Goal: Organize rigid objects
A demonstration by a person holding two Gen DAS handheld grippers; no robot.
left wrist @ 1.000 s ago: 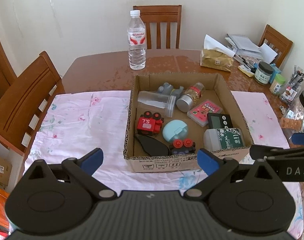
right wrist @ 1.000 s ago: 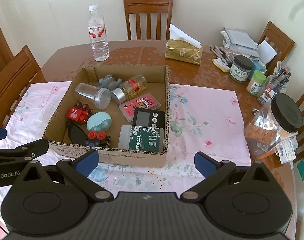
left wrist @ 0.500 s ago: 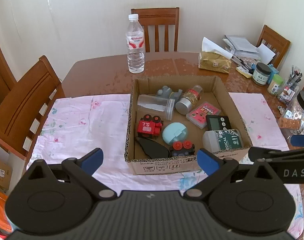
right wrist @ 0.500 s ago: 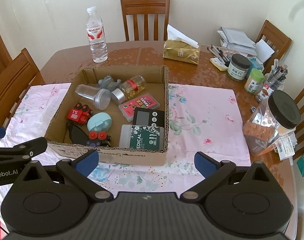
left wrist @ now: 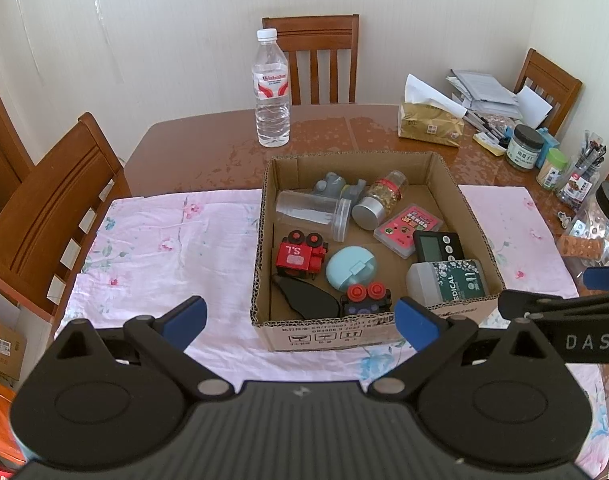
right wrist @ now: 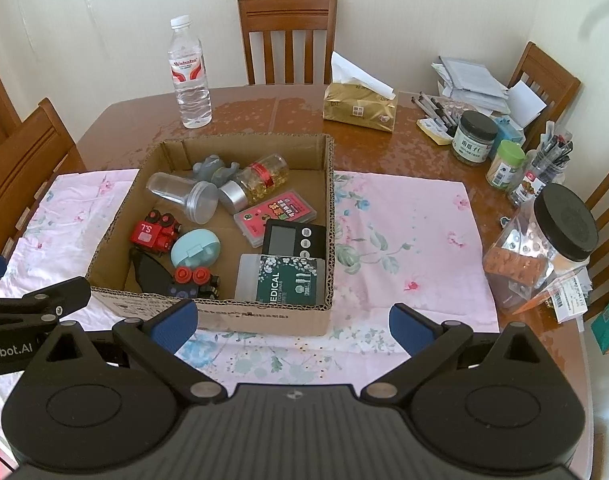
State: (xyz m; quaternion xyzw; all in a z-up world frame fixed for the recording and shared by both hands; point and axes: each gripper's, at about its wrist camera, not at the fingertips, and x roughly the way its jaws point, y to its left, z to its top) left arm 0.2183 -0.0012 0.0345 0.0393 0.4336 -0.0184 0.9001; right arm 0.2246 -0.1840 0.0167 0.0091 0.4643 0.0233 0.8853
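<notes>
An open cardboard box (left wrist: 332,334) (right wrist: 264,322) stands on a pink floral cloth (left wrist: 168,240) (right wrist: 404,240). It holds a red toy train (left wrist: 298,256) (right wrist: 154,234), a light blue round case (left wrist: 350,268) (right wrist: 194,248), a clear jar (left wrist: 310,210), a capsule bottle (left wrist: 380,198) (right wrist: 256,182), a grey figure (left wrist: 330,186), a pink card case (left wrist: 408,226), a black timer (left wrist: 434,246), a green medical pack (left wrist: 450,282) (right wrist: 282,280), a small red-knobbed toy (left wrist: 364,300) and a black case (left wrist: 304,300). My left gripper (left wrist: 300,320) and right gripper (right wrist: 290,326) are open, empty, before the box's near wall.
A water bottle (left wrist: 271,92) stands behind the box. A tissue pack (right wrist: 358,110), papers, jars (right wrist: 474,138) and pens crowd the back right. A large black-lidded jar (right wrist: 544,248) stands at the right edge. Wooden chairs (left wrist: 52,208) ring the table.
Both grippers have drawn back and up a little from the box, so more of the table shows. Nothing in the box has moved.
</notes>
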